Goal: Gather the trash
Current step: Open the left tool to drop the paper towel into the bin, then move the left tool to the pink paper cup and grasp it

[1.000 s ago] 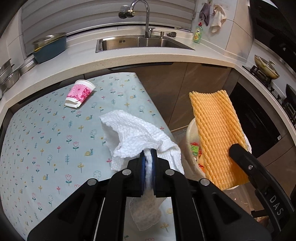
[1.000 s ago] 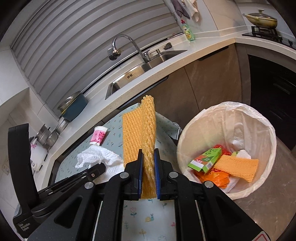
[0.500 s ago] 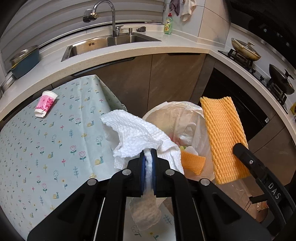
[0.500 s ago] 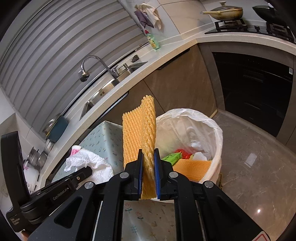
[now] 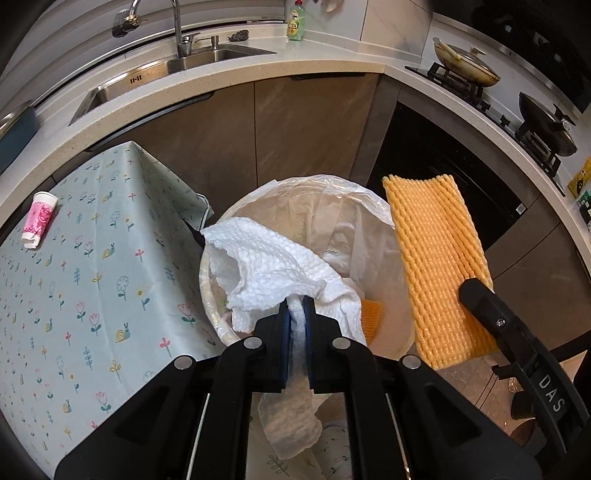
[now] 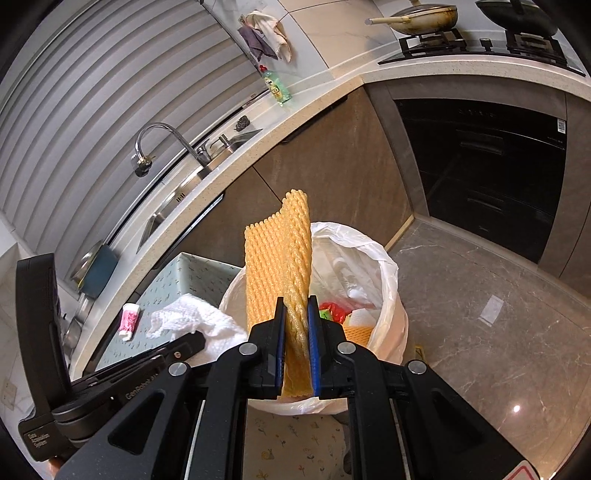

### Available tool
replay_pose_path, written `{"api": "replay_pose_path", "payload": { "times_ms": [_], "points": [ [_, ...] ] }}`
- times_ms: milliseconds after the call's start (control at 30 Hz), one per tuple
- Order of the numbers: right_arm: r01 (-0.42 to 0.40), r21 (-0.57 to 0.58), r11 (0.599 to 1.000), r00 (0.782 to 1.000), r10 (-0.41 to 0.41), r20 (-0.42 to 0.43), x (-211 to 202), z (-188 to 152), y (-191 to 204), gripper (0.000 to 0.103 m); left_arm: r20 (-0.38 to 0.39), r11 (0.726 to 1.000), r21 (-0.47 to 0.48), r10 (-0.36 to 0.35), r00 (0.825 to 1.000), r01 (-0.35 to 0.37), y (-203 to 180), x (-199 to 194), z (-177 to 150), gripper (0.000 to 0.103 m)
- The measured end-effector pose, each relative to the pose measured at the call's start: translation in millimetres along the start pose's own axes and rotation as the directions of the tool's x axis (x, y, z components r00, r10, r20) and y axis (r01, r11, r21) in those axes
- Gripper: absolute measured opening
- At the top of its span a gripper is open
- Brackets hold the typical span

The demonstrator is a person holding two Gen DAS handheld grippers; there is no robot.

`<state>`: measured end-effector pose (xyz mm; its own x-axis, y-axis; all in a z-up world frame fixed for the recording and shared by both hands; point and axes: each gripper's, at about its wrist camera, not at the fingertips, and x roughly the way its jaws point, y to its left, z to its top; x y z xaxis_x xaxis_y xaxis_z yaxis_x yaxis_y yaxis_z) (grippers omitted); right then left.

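Note:
My left gripper [image 5: 296, 308] is shut on a crumpled white paper towel [image 5: 266, 266] and holds it over the near rim of the white trash bin [image 5: 332, 206]. My right gripper [image 6: 296, 314] is shut on an orange foam net sleeve [image 6: 277, 254], upright, above the bin [image 6: 388, 280]. The sleeve also shows in the left wrist view [image 5: 436, 266], to the right of the bin. The bin, lined with a white bag, holds an orange foam piece [image 6: 356, 332] and red and green wrappers [image 6: 332, 310]. A pink paper cup [image 5: 38, 219] lies on its side on the table.
The table [image 5: 74, 295] with a pale floral cloth stands left of the bin. Behind are a counter with a sink [image 5: 166, 70], a faucet and a green soap bottle [image 5: 295, 24]. A stove with pans [image 5: 465, 66] is at the right. Grey floor tiles [image 6: 480, 314] lie right of the bin.
Both grippers have swung right from above the table to over the bin, carrying the towel and the foam sleeve. The cup has stayed on the table.

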<state>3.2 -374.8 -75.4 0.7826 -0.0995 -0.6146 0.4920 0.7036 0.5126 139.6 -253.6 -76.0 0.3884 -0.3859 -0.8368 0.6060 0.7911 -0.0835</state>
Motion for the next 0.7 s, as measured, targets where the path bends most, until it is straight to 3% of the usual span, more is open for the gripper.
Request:
{"api": "replay_pose_path", "payload": {
  "times_ms": [100,133,200,267,433,700],
  "points": [
    [0.009,0.003,1.000,1.000,-0.009,-0.005,6,2,-2,0.011,-0.015,1.000,0.003,-0.013,1.000,0.013,-3,11,3,0.009],
    [0.011,0.005,1.000,1.000,-0.011,-0.006,8,2,-3,0.011,-0.020,1.000,0.001,-0.021,1.000,0.021,-3,15,4,0.015],
    [0.018,0.006,1.000,1.000,-0.018,-0.008,13,4,-3,0.011,-0.018,1.000,-0.002,-0.026,1.000,0.026,-3,19,6,0.043],
    [0.022,0.006,1.000,1.000,-0.022,-0.010,18,5,-3,0.011,-0.002,1.000,0.003,-0.015,1.000,0.015,-4,20,8,0.057],
    [0.019,-0.003,1.000,1.000,-0.019,-0.017,26,6,5,0.011,0.025,1.000,-0.010,0.001,1.000,0.000,9,17,11,0.060],
    [-0.050,-0.101,0.994,0.996,0.043,-0.072,52,-5,62,0.011,0.069,0.982,-0.132,0.143,0.987,-0.133,83,-1,9,0.064]
  ]
}}
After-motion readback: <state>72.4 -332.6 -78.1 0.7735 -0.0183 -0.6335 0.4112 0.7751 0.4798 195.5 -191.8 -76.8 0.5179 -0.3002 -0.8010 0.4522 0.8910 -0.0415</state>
